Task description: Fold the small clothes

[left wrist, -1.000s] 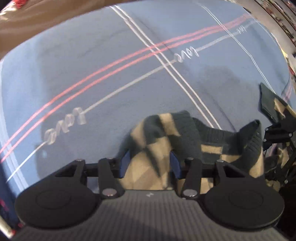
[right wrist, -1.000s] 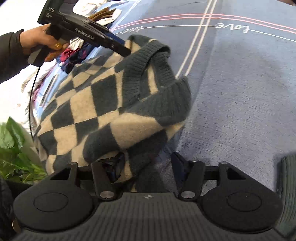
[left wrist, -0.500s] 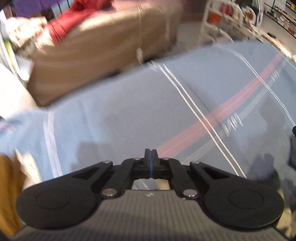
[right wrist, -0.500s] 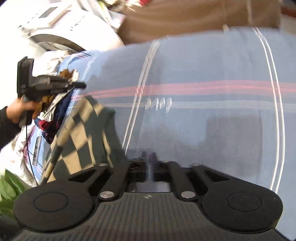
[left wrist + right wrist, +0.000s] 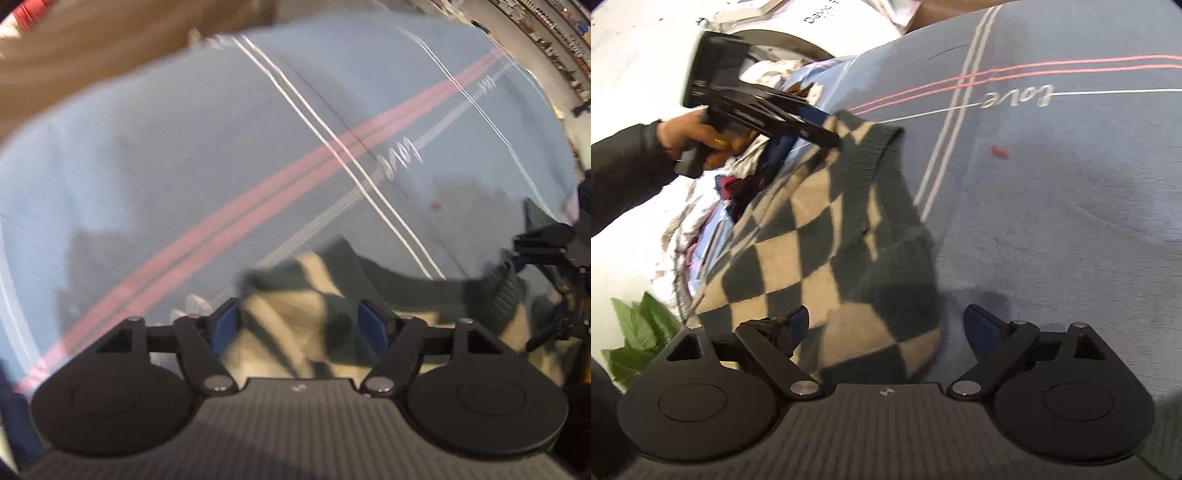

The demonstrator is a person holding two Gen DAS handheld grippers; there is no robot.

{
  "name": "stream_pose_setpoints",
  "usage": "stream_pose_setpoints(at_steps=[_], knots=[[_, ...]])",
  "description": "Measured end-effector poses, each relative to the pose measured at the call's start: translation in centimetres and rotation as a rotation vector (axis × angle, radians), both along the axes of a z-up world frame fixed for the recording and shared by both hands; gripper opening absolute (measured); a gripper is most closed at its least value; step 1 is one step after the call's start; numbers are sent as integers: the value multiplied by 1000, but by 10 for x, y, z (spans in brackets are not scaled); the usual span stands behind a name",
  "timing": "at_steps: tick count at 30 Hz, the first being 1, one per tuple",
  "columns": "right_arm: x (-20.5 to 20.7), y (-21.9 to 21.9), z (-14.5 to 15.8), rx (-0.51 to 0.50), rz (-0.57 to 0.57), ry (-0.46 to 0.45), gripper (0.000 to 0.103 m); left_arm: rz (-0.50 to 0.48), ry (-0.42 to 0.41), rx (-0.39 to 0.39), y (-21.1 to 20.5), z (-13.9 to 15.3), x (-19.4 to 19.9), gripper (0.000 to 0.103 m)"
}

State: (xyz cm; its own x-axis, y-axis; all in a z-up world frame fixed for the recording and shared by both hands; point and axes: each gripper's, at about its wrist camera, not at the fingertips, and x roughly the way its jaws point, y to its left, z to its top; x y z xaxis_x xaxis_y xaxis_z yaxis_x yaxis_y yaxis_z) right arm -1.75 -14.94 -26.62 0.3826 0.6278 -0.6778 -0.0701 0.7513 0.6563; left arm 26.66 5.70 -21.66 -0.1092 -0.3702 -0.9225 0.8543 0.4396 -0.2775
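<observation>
The checked vest (image 5: 820, 236), dark green and beige, lies on a blue blanket (image 5: 1071, 221). It is stretched from the near edge of the right wrist view up toward the left. Its ribbed shoulder corner is at the far end, and its lower part is close to the camera.

The left hand-held gripper (image 5: 827, 137) has its tip at this shoulder corner. In its own view, the left hand-held gripper (image 5: 299, 317) is released. Its jaws have just been opening, and a blurred fold of the vest (image 5: 295, 314) is between the blue pads (image 5: 225, 328). Whether they touch the fabric cannot be told. A hand (image 5: 683, 136) in a dark sleeve (image 5: 624, 173) holds its handle.

The right hand-held gripper (image 5: 886, 321) is also released, spread wide. Its jaws have just been opening. The lower edge of the vest lies between them, nearer to the left pad; the right pad is over bare blanket.

The blanket has pink and white stripes, the word "love" (image 5: 1015, 98) and a small red speck (image 5: 999, 151). Left of the vest there is a pile of clothes (image 5: 746, 184), and green leaves (image 5: 639, 332) are at the lower left.
</observation>
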Motion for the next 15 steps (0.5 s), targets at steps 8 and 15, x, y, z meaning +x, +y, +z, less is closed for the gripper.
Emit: stream_pose_setpoints(at_steps=[8,15], knots=[[0,-27,44,29,-85,125,16,-37,-109,37,5,3,-11,8],[120,-109,114,-324,-75,-20,15,178,-267,-21,-14,43,57,7]])
